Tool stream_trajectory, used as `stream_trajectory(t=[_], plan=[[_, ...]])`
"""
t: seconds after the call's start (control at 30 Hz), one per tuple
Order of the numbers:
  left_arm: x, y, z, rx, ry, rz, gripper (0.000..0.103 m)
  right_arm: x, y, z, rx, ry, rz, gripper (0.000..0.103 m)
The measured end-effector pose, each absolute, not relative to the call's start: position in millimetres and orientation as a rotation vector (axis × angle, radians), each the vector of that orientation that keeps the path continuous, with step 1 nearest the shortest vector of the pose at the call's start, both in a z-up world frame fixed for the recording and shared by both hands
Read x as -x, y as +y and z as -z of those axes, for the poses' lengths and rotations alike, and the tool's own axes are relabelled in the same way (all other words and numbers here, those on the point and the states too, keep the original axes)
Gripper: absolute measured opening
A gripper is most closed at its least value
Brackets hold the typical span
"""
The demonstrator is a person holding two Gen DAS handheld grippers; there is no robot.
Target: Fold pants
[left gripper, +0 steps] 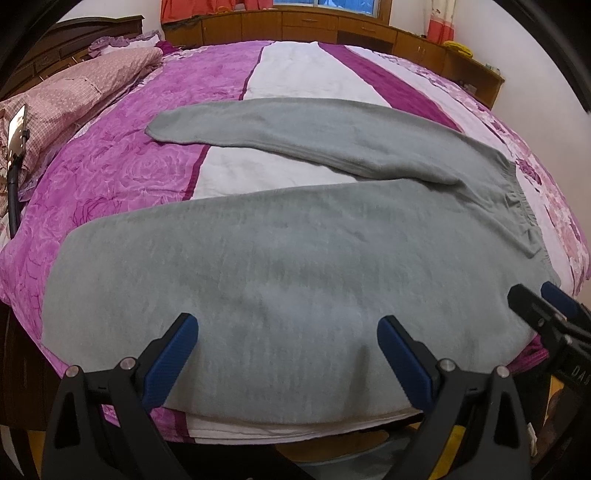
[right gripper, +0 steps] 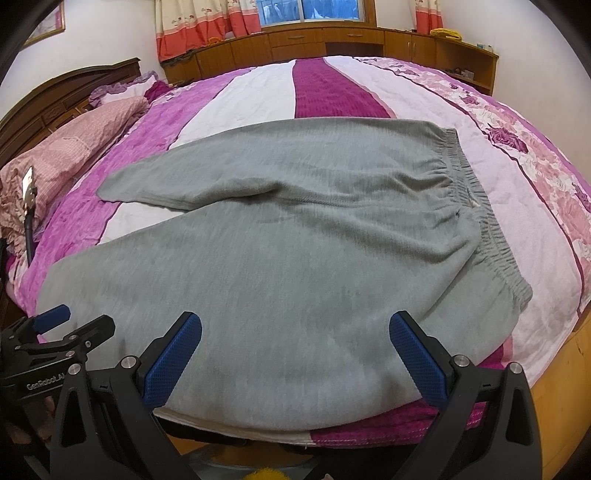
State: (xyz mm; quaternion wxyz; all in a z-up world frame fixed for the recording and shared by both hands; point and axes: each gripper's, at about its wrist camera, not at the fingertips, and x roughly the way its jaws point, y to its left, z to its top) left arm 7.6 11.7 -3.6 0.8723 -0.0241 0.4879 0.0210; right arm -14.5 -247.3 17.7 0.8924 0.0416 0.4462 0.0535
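Note:
Grey fleece pants (left gripper: 295, 258) lie flat on the bed, legs spread apart and pointing left, elastic waistband (right gripper: 487, 229) at the right. My left gripper (left gripper: 287, 325) is open at the near edge of the bed, its blue pads (left gripper: 173, 354) standing wide over the near leg. My right gripper (right gripper: 295, 325) is open too, over the hip part of the same leg, nothing between its fingers. Each gripper shows in the other's view: the right one (left gripper: 543, 299) at the right edge, the left one (right gripper: 74, 321) at the lower left.
The bedspread (right gripper: 314, 88) is purple, white and floral pink. A pink quilt (left gripper: 74, 85) is bunched at the headboard on the left, with a phone on a holder (left gripper: 16, 129) beside it. Wooden cabinets (right gripper: 332, 40) and curtains (right gripper: 195, 26) stand behind the bed.

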Motion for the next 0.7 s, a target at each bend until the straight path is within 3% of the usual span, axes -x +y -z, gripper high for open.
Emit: stream_trajectory(t=[0.7], plan=[[-110, 44, -17, -0.059, 1.060, -0.081, 0.100, -81, -272, -43, -0.055, 0.961, -0.167, 0.098]])
